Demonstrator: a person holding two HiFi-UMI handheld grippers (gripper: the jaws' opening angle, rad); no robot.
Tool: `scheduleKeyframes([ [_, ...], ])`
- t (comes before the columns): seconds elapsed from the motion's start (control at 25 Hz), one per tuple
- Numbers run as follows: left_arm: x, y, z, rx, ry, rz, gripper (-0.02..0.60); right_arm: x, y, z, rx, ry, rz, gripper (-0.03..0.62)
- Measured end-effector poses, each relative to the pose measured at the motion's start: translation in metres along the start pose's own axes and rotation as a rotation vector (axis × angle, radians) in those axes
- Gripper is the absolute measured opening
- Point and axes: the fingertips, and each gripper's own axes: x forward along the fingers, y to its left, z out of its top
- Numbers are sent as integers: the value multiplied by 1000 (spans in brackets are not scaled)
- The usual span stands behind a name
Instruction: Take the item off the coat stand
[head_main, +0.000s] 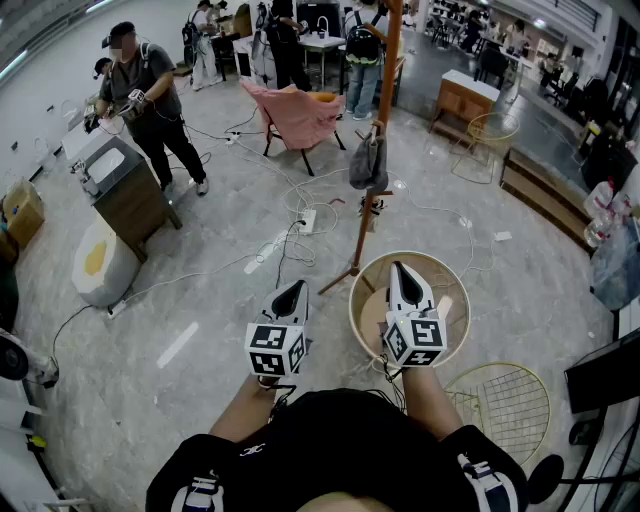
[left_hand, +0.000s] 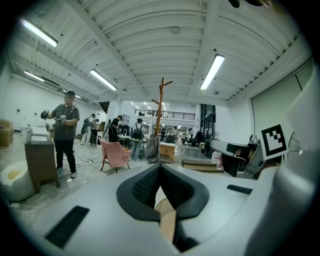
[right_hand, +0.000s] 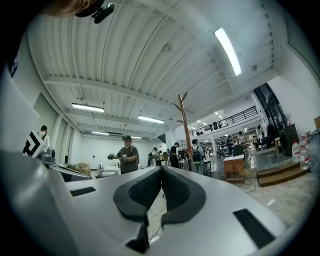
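Wearer's forearms hold both grippers low in front of the body, probably a ready pose with the reach not begun. Left gripper (head_main: 291, 293) has its jaws pressed together and empty; right gripper (head_main: 401, 272) is the same. The coat stand (head_main: 386, 90) is ahead, behind a round wooden tub (head_main: 366, 290). A grey bag (head_main: 369, 163) hangs on the stand, well apart from both grippers, nearer the right one.

left claw (head_main: 293, 286) (left_hand: 160, 169): jaws closed tip to tip, nothing between them, pointing forward | right claw (head_main: 398, 267) (right_hand: 161, 171): jaws closed, empty, pointing forward, slightly ahead of the left | left forearm (head_main: 243, 412) and right forearm (head_main: 432, 400): bare, stretched forward side by side, apart
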Motion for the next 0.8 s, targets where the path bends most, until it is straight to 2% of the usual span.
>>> scheduleKeyframes([
  [0.52,-2,26,8,-1,17,-28,12,11,22,8,6,-5,-29,14],
  [0.8,27,28,8,1,29,-47,12,33,6,4,-4,0,-40,14],
])
